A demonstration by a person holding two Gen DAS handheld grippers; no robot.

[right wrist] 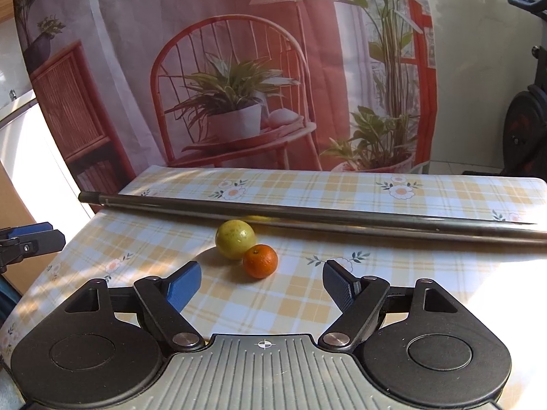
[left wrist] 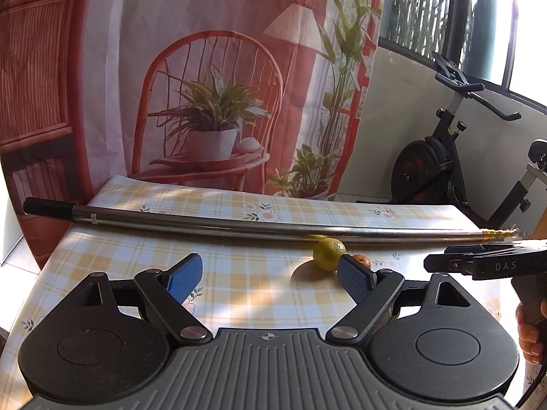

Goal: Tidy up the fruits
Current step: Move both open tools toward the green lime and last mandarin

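Here, both jaws wide apart and empty, left gripper (left wrist: 270, 273) half-hiding tangerine (left wrist: 362, 260) behind lemon (left wrist: 327, 253), pole (left wrist: 239, 222) cropped.

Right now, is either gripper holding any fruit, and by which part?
Nothing is held. Both the left gripper and right gripper are open, and the yellow fruit and orange sit on the table.

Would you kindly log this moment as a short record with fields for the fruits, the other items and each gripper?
surface: table with checked floral cloth
fruits: yellow-green citrus and small orange, side by side, apparently touching
other item: metal pole lying across the table behind the fruits
left gripper: open, holding nothing
right gripper: open, holding nothing, fruits just ahead
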